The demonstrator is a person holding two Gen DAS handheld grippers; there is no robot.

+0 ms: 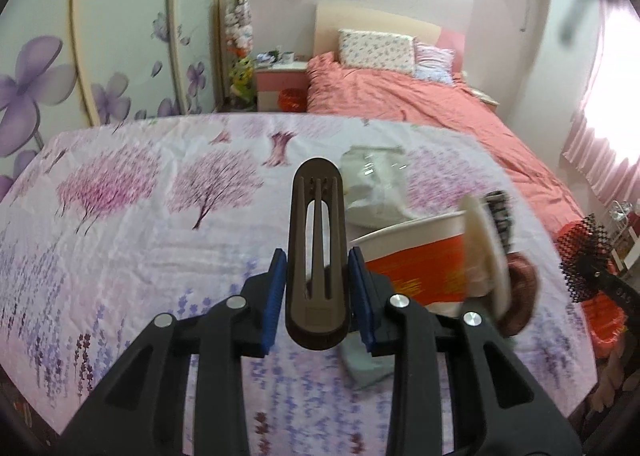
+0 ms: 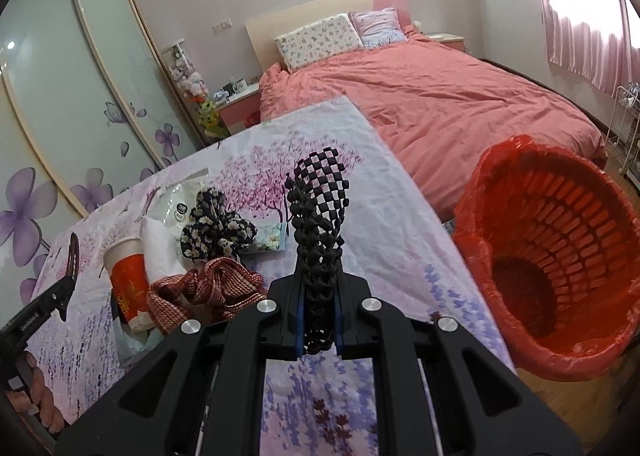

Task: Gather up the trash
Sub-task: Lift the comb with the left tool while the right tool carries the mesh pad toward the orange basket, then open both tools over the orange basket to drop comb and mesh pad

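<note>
Brown hair clip (image 1: 318,256) clamped upright in left claw (image 1: 318,296), black mesh piece (image 2: 320,232) in right claw (image 2: 318,332).

Brown hair clip (image 1: 317,256); black-white checkered mesh (image 2: 320,212); red bin (image 2: 552,256); pink-blossom cloth (image 2: 360,216).

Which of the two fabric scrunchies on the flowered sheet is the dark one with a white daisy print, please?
The floral scrunchie, lying farther up the sheet beside the white plastic packet. The other, the reddish woven scrunchie, lies nearer the right gripper, next to the paper cup.
</note>
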